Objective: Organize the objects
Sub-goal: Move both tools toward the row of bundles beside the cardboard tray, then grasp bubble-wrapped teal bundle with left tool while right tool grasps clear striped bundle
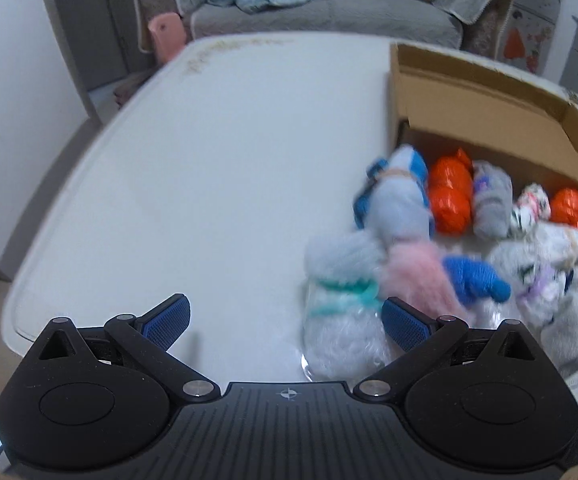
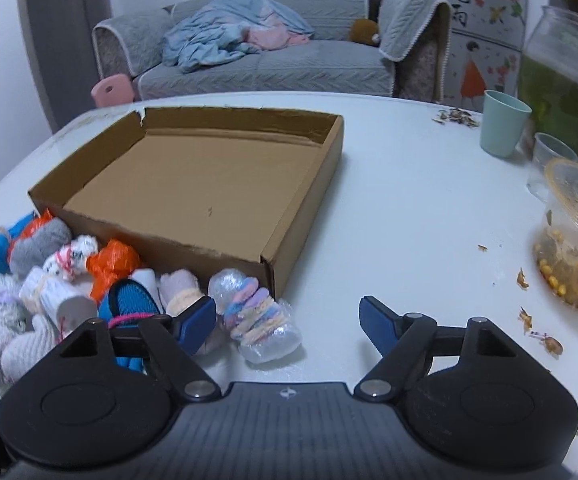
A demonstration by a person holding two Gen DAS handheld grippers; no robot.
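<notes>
Pastel sock roll [image 2: 257, 322] | between open right tongs [image 2: 287, 320] | untouched

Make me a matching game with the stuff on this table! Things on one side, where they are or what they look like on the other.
Things:
1. cardboard box
2. green cup
3. pastel rainbow sock bundle
4. right gripper

Descriptions:
A. wrapped in clear plastic, lying just outside the box's near corner
B. open, with nothing between its blue pads
C. empty inside, with the sock pile along its near wall
D. standing upright beside the big glass jar

Pairs: 1-C, 2-D, 3-A, 4-B
</notes>
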